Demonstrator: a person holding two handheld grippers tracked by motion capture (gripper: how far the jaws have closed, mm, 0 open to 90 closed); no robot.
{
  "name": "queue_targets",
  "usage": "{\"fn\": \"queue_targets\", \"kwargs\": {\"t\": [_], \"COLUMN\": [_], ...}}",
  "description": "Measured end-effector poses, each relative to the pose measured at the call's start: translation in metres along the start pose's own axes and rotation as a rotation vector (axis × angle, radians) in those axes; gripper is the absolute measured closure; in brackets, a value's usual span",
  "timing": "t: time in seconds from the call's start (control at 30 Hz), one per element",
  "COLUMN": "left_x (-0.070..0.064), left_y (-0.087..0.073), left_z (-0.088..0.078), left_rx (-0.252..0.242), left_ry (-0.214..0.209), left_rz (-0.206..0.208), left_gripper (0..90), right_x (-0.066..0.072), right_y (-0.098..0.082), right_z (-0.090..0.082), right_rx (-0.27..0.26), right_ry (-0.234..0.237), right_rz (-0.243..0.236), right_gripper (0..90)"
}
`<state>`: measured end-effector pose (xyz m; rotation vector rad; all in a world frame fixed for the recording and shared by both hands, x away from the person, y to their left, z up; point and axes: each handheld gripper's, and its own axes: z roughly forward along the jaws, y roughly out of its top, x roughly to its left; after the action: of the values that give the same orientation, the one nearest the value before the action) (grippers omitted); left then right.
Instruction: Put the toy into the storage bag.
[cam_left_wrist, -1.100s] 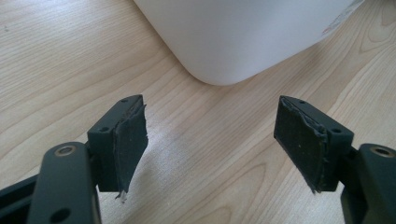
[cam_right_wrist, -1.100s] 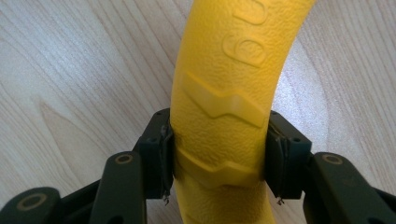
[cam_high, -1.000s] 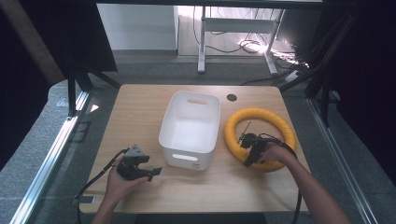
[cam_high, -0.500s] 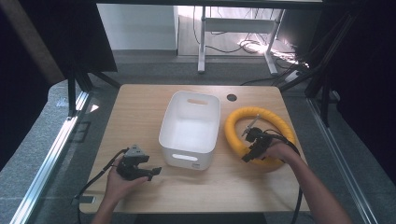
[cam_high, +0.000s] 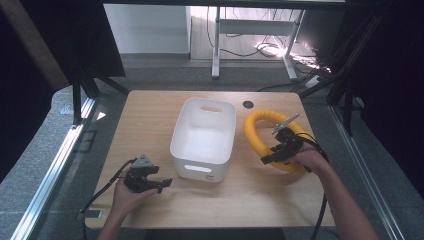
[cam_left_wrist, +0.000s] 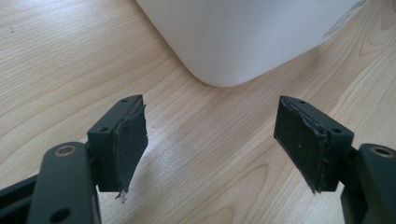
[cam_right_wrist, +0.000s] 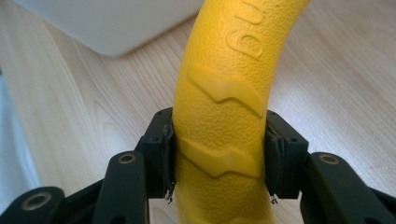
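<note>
The right gripper grips the yellow ring, at 3 o'clock from the bin; it should lift level, clearing the rim. The left gripper waits released.

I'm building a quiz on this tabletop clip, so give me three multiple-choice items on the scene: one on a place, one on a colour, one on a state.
1. Where does the ring lie relative to the white bin in the high view?
A. to its right
B. to its left
C. inside it

2. What colour is the ring?
A. blue
B. yellow
C. red

3. How does the left gripper stand?
A. clamped on the bin
C. clamped on the ring
B. open, with nothing between its pads

Answers:
1 A: in the high view the ring sits on the table on the bin's right side.
2 B: the right gripper view shows textured yellow rubber between the pads of the right gripper.
3 B: in the left gripper view the pads stand wide apart over bare wood.
</note>
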<state>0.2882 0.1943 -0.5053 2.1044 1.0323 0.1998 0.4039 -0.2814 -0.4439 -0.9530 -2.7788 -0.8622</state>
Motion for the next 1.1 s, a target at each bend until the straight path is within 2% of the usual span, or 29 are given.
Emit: {"fn": "queue_targets", "kwargs": {"t": [0.07,0.1,0.13,0.23,0.27,0.3,0.37,0.43,0.73,0.9,0.93,0.97,1.1], "left_x": [0.000,0.000,0.000,0.001,0.001,0.001,0.002,0.002,0.002,0.002,0.002,0.002,0.002], "left_y": [0.000,0.000,0.000,0.000,0.000,0.000,0.000,0.000,0.000,0.000,0.000,0.000,0.001], "left_z": [0.000,0.000,0.000,-0.002,-0.002,-0.002,-0.002,-0.002,-0.003,-0.004,-0.004,-0.004,-0.004], "left_rx": [0.000,-0.002,-0.002,-0.007,-0.007,-0.009,-0.009,-0.008,-0.014,-0.020,-0.020,-0.021,-0.021], "left_ry": [0.000,0.001,0.001,-0.001,-0.001,-0.002,-0.001,-0.003,-0.005,-0.008,-0.008,-0.009,-0.008], "left_rz": [0.000,-0.002,-0.002,-0.005,-0.005,-0.007,-0.007,-0.007,-0.010,-0.013,-0.014,-0.015,-0.016], "left_gripper": [25.9,25.8,25.8,25.9,25.9,25.8,25.8,25.8,25.9,25.9,25.9,25.8,25.8], "right_x": [-0.001,-0.002,-0.002,-0.004,-0.004,-0.006,-0.007,-0.009,-0.008,-0.009,-0.009,-0.010,-0.011], "right_y": [0.000,-0.001,-0.001,-0.002,-0.002,-0.003,-0.003,-0.004,-0.005,-0.008,-0.008,-0.009,-0.011], "right_z": [-0.001,-0.005,-0.005,-0.012,-0.012,-0.017,-0.018,-0.024,-0.035,-0.042,-0.042,-0.046,-0.049], "right_rx": [-0.011,-0.040,-0.040,-0.095,-0.095,-0.134,-0.142,-0.194,-0.282,-0.365,-0.365,-0.404,-0.444], "right_ry": [0.003,0.007,0.007,0.014,0.014,0.018,0.018,0.018,0.025,0.041,0.041,0.047,0.052], "right_rz": [0.004,0.013,0.013,0.034,0.034,0.041,0.045,0.061,0.062,0.079,0.079,0.087,0.099], "right_gripper": [51.8,51.8,51.8,51.8,51.8,51.8,51.8,51.8,51.9,51.9,51.9,51.9,51.9]}}
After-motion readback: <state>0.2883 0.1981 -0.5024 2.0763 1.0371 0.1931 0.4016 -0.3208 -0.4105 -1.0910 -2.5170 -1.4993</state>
